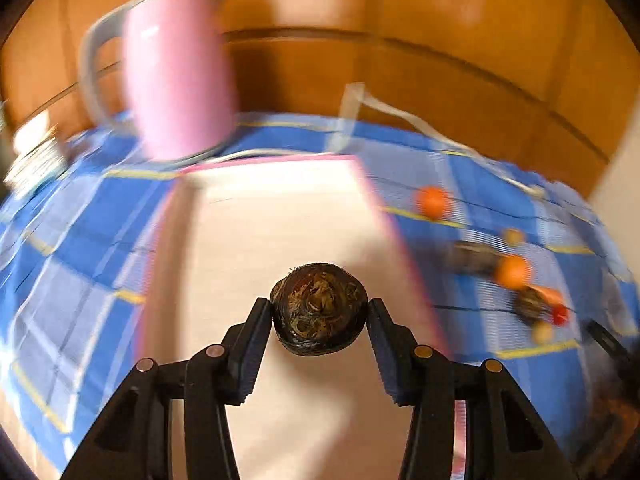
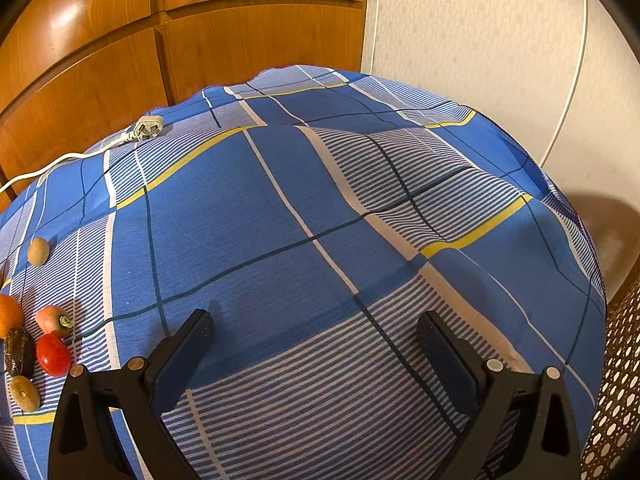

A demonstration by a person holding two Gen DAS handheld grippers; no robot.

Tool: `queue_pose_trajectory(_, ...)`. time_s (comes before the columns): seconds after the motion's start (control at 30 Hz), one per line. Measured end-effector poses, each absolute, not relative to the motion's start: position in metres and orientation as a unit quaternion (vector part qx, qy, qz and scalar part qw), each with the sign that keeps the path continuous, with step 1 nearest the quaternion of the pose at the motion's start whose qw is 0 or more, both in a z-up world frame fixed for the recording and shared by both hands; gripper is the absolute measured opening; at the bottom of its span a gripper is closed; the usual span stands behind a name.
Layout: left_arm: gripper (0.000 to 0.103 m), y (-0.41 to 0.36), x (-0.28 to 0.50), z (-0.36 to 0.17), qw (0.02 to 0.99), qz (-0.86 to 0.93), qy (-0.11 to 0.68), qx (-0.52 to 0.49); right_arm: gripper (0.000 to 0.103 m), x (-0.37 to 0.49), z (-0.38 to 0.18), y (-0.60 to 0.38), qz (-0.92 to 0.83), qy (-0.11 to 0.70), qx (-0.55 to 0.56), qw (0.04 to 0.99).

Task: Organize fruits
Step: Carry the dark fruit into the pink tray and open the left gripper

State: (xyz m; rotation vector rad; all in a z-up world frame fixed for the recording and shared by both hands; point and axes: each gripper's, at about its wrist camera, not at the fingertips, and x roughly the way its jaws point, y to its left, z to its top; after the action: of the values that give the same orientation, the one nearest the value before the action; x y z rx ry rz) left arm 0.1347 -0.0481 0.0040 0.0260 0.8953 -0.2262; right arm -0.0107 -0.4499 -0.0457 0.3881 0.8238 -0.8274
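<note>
Warm indoor light; left view motion-blurred, right sharp; fisheye edges bent.

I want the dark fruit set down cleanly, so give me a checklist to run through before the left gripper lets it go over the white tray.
1. Grip: left gripper shut on the dark round fruit, both pads touching: ok.
2. Fruit over the white tray, inside its pink rim: ok.
3. Height above the tray: cannot tell; the view is blurred.
4. Pink jug stands behind the tray, off the drop path: ok.
5. Right gripper open, empty, away over the blue cloth: ok.
6. Other fruits, such as the red one, lie unsorted: not ok.
</note>
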Motion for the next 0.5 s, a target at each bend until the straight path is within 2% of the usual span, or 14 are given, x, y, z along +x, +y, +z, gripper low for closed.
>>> queue_pose_trajectory(0.37, 0.05, -0.002, 0.159, -0.014, 0.902, -0.009, 0.432, 0.011, 0.103, -0.011, -0.045, -0.45, -0.388, 0.386, 0.182, 0.817)
queue_pose_trajectory(0.5, 0.063, 0.002, 0.15, -0.008, 0.912, 0.001, 0.411, 0.004, 0.103, -0.011, -0.045, -0.45, -0.388, 0.386, 0.182, 0.817)
